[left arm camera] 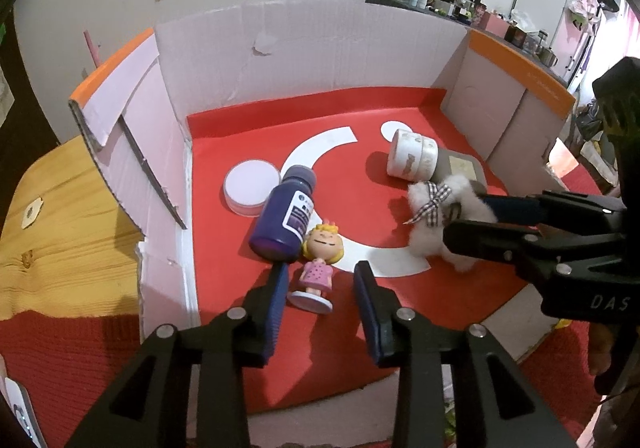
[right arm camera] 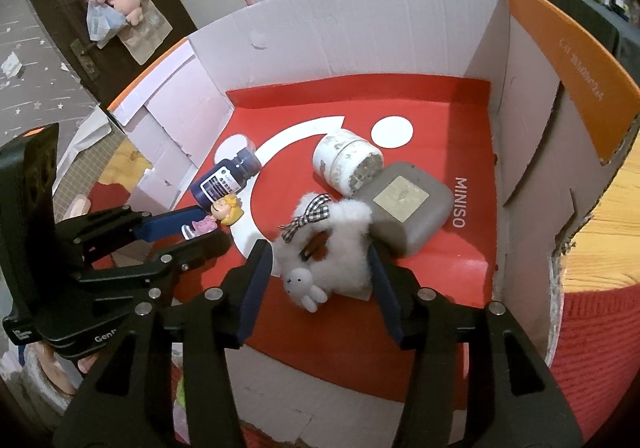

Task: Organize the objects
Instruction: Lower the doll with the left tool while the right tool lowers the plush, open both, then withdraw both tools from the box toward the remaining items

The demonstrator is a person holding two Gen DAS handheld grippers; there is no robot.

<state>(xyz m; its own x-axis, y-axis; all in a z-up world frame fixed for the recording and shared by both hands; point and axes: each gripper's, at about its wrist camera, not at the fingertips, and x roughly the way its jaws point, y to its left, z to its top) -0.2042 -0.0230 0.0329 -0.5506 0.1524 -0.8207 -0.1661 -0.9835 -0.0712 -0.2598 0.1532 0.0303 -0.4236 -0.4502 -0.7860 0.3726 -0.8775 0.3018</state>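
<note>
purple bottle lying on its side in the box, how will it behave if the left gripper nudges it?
The purple bottle is round and lies on its side, so it probably rolls sideways. The blonde figurine touches its base and would likely get shoved. Its glossy surface may slip in the open left gripper.

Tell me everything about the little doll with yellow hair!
The doll is a small, shiny plastic-looking figure of a girl with curly yellow hair, closed eyes, a pink dotted dress and a round white base. She lies on her back on the red sheet in the cardboard box, head against the dark blue bottle. The left gripper sits open around her lower half.
</note>
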